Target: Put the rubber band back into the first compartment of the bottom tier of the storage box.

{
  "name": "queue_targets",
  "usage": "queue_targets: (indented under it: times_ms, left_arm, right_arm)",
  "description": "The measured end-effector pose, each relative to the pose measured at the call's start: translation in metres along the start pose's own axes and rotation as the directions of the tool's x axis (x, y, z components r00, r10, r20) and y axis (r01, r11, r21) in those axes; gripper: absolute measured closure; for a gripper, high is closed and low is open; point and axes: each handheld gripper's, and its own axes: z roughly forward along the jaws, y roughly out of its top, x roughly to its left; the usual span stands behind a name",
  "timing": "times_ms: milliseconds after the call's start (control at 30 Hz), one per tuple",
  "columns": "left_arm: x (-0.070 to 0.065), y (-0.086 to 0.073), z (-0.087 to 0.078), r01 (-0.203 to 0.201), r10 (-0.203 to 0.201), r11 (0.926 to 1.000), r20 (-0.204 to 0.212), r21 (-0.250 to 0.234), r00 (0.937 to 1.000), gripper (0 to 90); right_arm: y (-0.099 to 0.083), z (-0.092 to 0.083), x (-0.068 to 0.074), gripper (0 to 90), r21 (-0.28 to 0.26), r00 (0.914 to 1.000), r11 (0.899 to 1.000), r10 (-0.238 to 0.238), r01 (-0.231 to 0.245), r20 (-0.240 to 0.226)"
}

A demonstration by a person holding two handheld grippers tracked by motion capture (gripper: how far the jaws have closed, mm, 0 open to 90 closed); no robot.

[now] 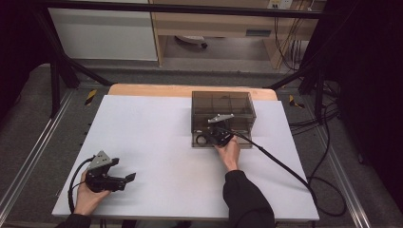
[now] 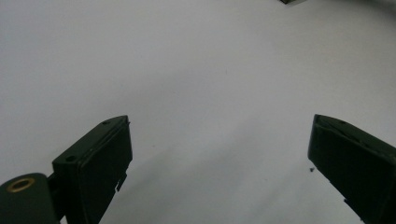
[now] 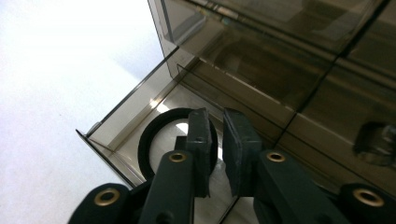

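- The right tool [image 3: 215, 140] is down in the open drawer [image 3: 140, 119] of a small see-through brown box [image 1: 222, 114].
- A black ring [image 3: 156, 135], maybe a roll of tape, lies flat in that drawer, at its left front end.
- The right tool's two jaws are nearly pressed together, with just a thin gap. They sit over the ring's right edge. It is hard to tell if they pinch the ring or only touch it.
- So the job looks to be in the middle. The drawer is already out and the tool has reached the ring. The ring is not lifted out yet, and the drawer is not pushed back in.
- The left tool [image 1: 127, 178] rests far away, near the front left corner of the tabletop [image 1: 157, 142]. Its jaws are spread wide and hold nothing.
- The tabletop is white and smooth. The box stands at the back, right of the middle. A strip of wood [image 1: 142, 90] shows along the far edge.
- A black cable [image 1: 280, 164] runs from the right tool across the tabletop and off its right side.
- The floor around is grey carpet. Black metal bars [image 1: 57, 61] frame the place. Behind them stand a white cabinet [image 1: 102, 33] and a wooden desk [image 1: 214, 21], with more cables on the right.
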Motion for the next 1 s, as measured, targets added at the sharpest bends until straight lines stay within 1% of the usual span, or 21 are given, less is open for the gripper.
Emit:
queue_targets:
  times_ms: [133, 300, 367, 500, 600, 800, 833, 867, 900, 1000]
  left_arm:
    - [0.0, 0.0, 0.0, 0.001, -0.001, 1.0, 0.0, 0.0, 1.0, 6.2]
    - [0.0, 0.0, 0.0, -0.001, 0.001, 1.0, 0.0, 0.002, 1.0, 6.2]
    - [0.0, 0.0, 0.0, -0.001, 0.001, 1.0, 0.0, 0.0, 1.0, 6.2]
    - [0.0, 0.0, 0.0, 0.0, 0.0, 1.0, -0.001, 0.001, 1.0, 6.2]
    - [0.0, 0.0, 0.0, 0.0, 0.0, 1.0, 0.0, 0.0, 1.0, 6.2]
    - [0.0, 0.0, 0.0, -0.001, 0.001, 1.0, 0.0, 0.002, 1.0, 6.1]
    - [0.0, 0.0, 0.0, -0.001, 0.001, 1.0, -0.001, 0.003, 1.0, 6.1]
    - [0.0, 0.0, 0.0, -0.001, 0.001, 1.0, -0.001, 0.003, 1.0, 6.1]
    - [-0.001, 0.0, 0.001, 0.002, -0.002, 1.0, -0.002, 0.001, 1.0, 6.1]
    - [0.0, 0.0, 0.0, 0.002, -0.002, 1.0, -0.003, 0.002, 1.0, 6.1]
  right_arm:
    - [0.002, -0.006, 0.001, 77.5, -0.016, 1.0, 1.0, -0.006, 0.006, 0.002]
    - [0.005, -0.015, 0.002, 70.2, -0.031, 0.9999, 0.999, -0.011, 0.011, -0.001]
    - [0.006, -0.018, 0.003, 65.9, -0.032, 0.9999, 0.999, -0.01, 0.01, -0.006]
    - [0.008, -0.027, 0.005, 54.9, -0.043, 1.0, 0.999, -0.009, 0.008, -0.002]
    - [0.009, -0.033, 0.006, 47.7, -0.052, 0.9999, 0.999, 0.004, -0.004, -0.014]
    - [0.006, -0.045, 0.006, 33.2, -0.065, 0.9998, 0.998, 0.016, -0.017, -0.012]
    - [0.006, -0.047, 0.006, 30.6, -0.064, 0.9999, 0.998, 0.013, -0.014, -0.011]
    - [0.006, -0.047, 0.006, 30.6, -0.064, 0.9999, 0.998, 0.013, -0.014, -0.011]
    - [0.006, -0.05, 0.008, 25.6, -0.058, 0.9999, 0.998, 0.007, -0.007, -0.014]
    - [0.006, -0.055, 0.009, 19.9, -0.063, 0.9998, 0.998, 0.0, -0.001, -0.017]
